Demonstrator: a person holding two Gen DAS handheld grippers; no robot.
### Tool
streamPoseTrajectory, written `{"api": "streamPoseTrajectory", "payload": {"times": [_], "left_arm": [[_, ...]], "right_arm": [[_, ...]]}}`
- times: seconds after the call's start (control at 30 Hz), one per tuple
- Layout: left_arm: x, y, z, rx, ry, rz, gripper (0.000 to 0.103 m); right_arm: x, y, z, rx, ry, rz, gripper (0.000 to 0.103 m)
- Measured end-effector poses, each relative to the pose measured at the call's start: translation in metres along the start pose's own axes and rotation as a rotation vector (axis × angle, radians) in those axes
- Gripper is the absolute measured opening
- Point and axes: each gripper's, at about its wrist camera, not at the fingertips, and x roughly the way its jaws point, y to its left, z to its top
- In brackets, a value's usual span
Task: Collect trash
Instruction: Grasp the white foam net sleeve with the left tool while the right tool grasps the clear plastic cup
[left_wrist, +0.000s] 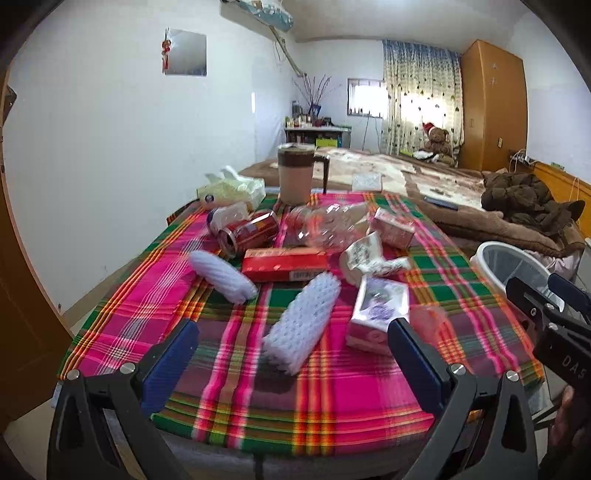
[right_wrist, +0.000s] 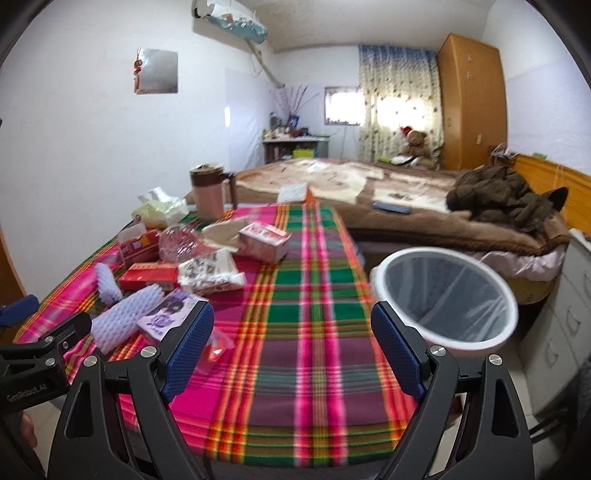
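Trash lies scattered on the pink-and-green plaid tablecloth (left_wrist: 325, 398): crushed red soda can (left_wrist: 248, 232), white foam sleeve (left_wrist: 303, 325), red flat carton (left_wrist: 284, 264). Left gripper (left_wrist: 293, 354) and right gripper (right_wrist: 291, 347) both gape wide, holding nothing. White round wastebasket (right_wrist: 448, 295) stands beside the table's right edge.

Both views are fisheye cameras riding on a hand-held gripper, each looking forward along its own two blue-padded fingers from the near edge of the surface (left_wrist: 332, 391), low and close above its plaid cloth.

The left wrist view sits to the left and faces the litter pile head-on, with a white foam sleeve (left_wrist: 303, 328) nearest its lens.

The right wrist view sits further right and faces down the bare cloth, the bin (right_wrist: 491, 336) close on its right.

They share the surface, the litter pile, the bin, the bed (right_wrist: 369, 188) and the far wall, and each catches the other tool at its frame edge.
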Motion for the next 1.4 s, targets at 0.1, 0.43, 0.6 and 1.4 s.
{"api": "streamPoseTrajectory", "payload": {"times": [0.1, 0.43, 0.6, 1.4], "left_arm": [[0.01, 0.016, -0.004, -0.026, 0.032, -0.028, 0.103], [0.044, 0.036, -0.012, -0.016, 0.116, -0.067, 0.092], [0.055, 0.037, -0.009, -0.013, 0.143, -0.129, 0.085], [0.107, 0.015, 0.006, 0.08, 0.273, -0.279, 0.059]], "right_arm": [[0.012, 0.007, -0.004, 0.001, 0.035, 0.034, 0.089], [0.038, 0.026, -0.018, 0.005, 0.145, 0.098, 0.075], [0.05, 0.033, -0.023, 0.013, 0.208, 0.124, 0.068], [0.071, 0.038, -0.023, 0.001, 0.253, 0.113, 0.048]]}}
